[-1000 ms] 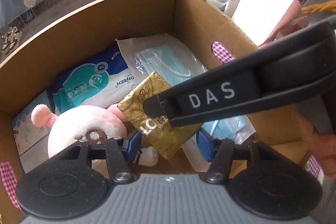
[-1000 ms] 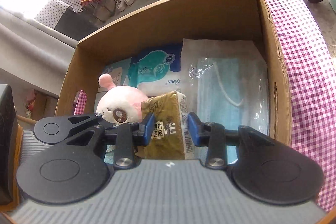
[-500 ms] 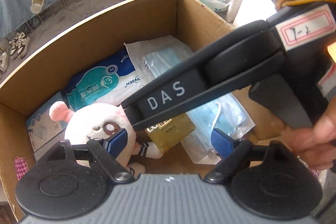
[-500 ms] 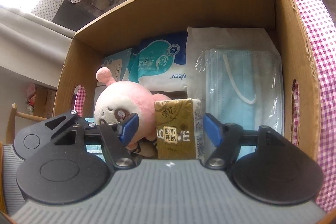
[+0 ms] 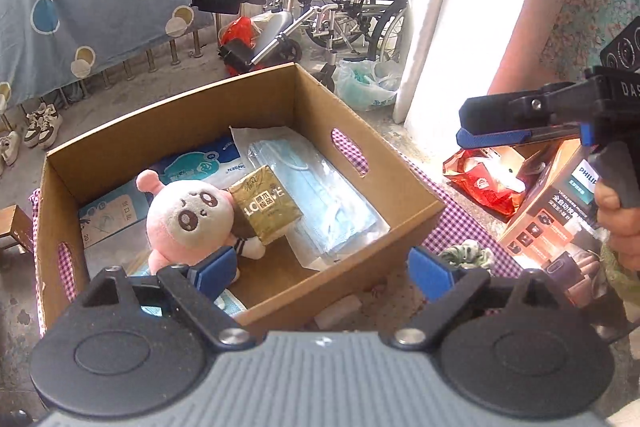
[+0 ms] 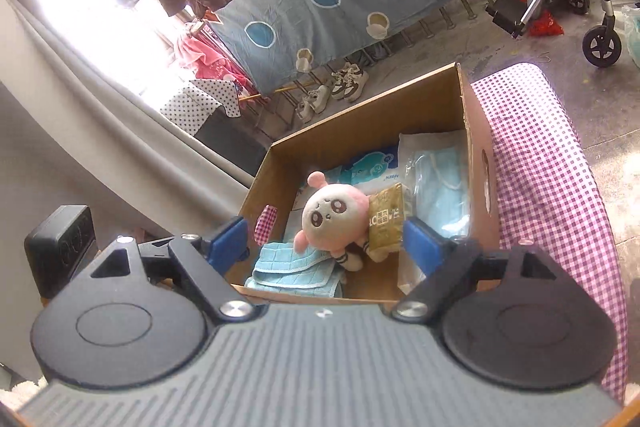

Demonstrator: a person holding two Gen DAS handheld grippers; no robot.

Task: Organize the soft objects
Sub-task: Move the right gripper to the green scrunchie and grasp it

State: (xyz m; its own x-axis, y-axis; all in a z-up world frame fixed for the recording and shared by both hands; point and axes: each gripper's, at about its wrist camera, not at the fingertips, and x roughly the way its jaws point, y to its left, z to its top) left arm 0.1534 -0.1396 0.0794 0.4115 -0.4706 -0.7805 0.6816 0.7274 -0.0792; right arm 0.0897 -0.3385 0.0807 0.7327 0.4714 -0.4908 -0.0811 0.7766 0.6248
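A cardboard box [image 5: 404, 195] [image 6: 476, 131] holds a pink plush doll [image 5: 188, 219] [image 6: 332, 215], a gold tissue pack [image 5: 266, 203] [image 6: 386, 223] leaning on it, a bag of blue face masks [image 5: 320, 195] [image 6: 444, 183], a blue-and-white wipes pack [image 5: 200, 165] [image 6: 372, 167] and a folded blue cloth [image 6: 292, 267]. My left gripper [image 5: 320, 269] is open and empty, high above the box's near edge. My right gripper [image 6: 326, 241] is open and empty above the box; it also shows at the right in the left wrist view [image 5: 496, 125].
The box stands on a purple checked cloth [image 6: 556, 187] [image 5: 456, 211]. A printed carton [image 5: 560, 223] and a red bag [image 5: 484, 183] lie right of it. A small green cloth [image 5: 468, 255] lies by the box. A wheelchair [image 5: 344, 7] and shoes [image 6: 336, 91] are beyond.
My right gripper opened, left the gold tissue pack leaning on the doll in the box, and drew up and back. My left gripper also pulled back and up, opening wider.
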